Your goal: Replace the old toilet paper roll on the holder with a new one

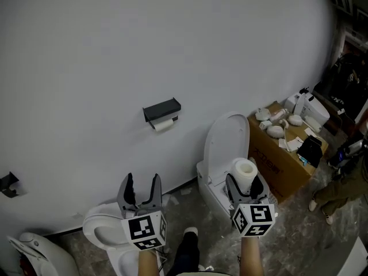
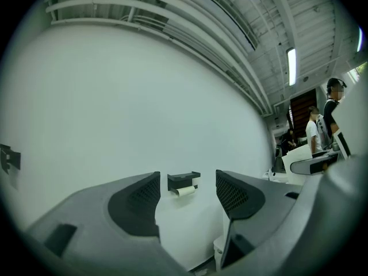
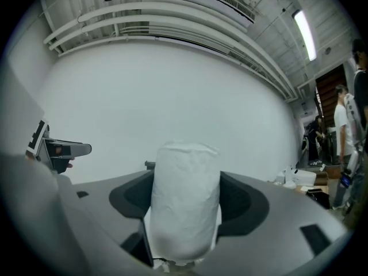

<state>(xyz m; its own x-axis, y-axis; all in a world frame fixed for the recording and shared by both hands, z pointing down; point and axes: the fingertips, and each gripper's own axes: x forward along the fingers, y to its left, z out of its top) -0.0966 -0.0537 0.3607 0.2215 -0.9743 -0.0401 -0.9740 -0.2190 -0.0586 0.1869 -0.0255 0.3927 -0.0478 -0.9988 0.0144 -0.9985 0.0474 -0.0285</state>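
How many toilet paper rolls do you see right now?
2. A thin roll hangs on the wall holder; a full roll is gripped in the right gripper. Others may be hidden.

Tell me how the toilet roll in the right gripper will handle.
Probably light and squashy: the new roll is crinkled soft paper, gripped by the right gripper. Being a cylinder, it would likely roll if laid on its side.
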